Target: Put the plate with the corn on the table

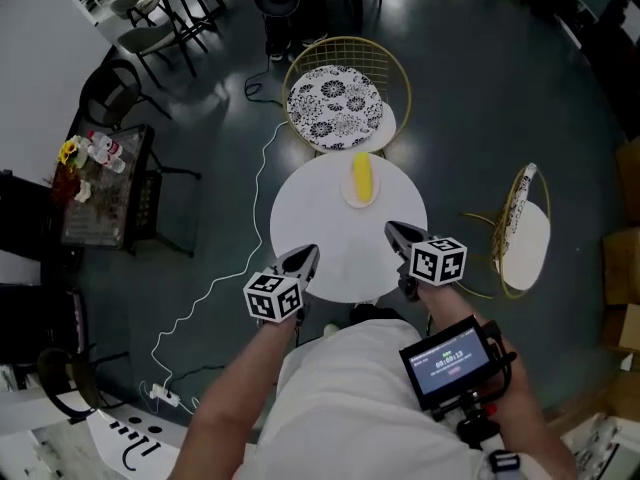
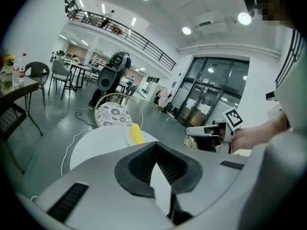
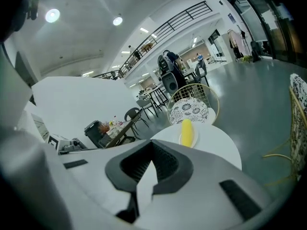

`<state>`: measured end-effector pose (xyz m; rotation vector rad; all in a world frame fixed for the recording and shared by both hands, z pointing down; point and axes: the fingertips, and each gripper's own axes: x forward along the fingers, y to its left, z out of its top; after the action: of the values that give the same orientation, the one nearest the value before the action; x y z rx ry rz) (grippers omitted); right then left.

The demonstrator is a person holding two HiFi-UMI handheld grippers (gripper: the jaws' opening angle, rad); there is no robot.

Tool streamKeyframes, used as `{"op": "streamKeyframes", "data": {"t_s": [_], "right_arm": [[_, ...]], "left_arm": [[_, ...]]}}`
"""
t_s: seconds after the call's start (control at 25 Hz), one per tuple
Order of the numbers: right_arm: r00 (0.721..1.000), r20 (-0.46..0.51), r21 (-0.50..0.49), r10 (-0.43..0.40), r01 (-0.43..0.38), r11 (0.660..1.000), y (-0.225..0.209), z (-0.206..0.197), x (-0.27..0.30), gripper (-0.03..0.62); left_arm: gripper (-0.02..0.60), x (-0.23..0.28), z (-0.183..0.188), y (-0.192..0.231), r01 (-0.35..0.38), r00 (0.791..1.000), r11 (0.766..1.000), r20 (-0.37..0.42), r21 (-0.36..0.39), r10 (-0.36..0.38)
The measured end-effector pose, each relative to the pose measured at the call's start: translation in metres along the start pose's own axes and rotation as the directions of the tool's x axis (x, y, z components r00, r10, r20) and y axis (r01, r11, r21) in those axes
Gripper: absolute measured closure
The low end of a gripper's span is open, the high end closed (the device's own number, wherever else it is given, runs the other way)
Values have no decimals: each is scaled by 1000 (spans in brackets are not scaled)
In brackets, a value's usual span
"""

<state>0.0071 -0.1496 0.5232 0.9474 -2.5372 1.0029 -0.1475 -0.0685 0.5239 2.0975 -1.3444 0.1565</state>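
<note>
We see the plate [image 1: 349,195] with the corn [image 1: 362,176] on the table's [image 1: 318,223] far side, cob pointing away from us. Left gripper [image 1: 308,257] and right gripper [image 1: 394,231] are closed and empty; the right sits nearer.

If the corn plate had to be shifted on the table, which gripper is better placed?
Probably the right gripper: in the head view its tip lies nearer the plate with the corn than the left gripper; both are empty.

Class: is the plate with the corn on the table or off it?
On it: the plate, corn on top, rests flat on the white table near its far edge.
</note>
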Motion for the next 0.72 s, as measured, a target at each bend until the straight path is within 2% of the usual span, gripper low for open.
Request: {"op": "streamKeyframes", "data": {"t_s": [0.24, 0.72], "right_arm": [[999, 36, -7, 38, -37, 999, 32, 2, -28, 588], [994, 90, 9, 66, -68, 998, 66, -22, -58, 588]], "left_arm": [[574, -33, 7, -20, 15, 1000, 1000, 24, 12, -16], [574, -52, -7, -45, 74, 997, 997, 37, 31, -75]]}}
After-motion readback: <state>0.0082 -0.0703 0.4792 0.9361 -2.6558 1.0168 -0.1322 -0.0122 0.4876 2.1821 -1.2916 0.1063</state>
